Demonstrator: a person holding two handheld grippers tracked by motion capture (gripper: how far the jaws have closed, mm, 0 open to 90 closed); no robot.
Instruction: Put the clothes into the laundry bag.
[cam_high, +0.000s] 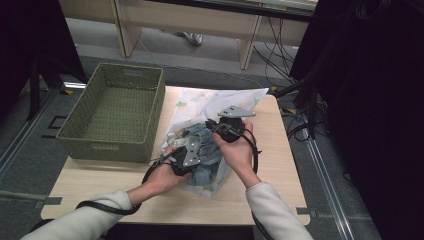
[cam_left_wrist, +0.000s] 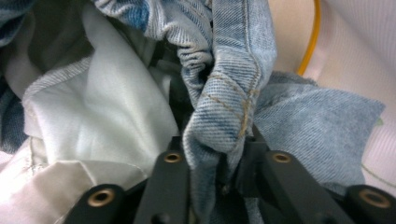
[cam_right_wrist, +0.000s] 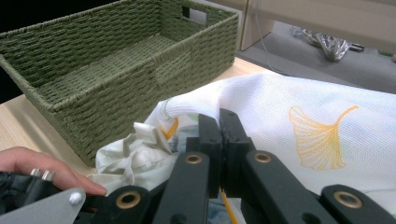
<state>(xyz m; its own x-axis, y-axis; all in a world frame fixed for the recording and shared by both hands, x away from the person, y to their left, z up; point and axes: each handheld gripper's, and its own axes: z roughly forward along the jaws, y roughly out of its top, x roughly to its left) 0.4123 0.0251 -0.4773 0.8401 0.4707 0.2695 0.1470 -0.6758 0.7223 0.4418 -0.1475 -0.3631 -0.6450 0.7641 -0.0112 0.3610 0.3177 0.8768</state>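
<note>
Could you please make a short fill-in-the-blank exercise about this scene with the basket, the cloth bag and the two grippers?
1. The left gripper has its fingers closed on a fold of blue ______ fabric.
2. The woven basket is ______ in colour.
3. The white bag carries a printed leaf drawn in ______.
4. The inside of the basket holds ______.

Missing words: denim; green; yellow; nothing

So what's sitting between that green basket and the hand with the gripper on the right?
In the high view, between the green basket and the right gripper lie the white leaf-print cloth and crumpled blue denim.
</note>
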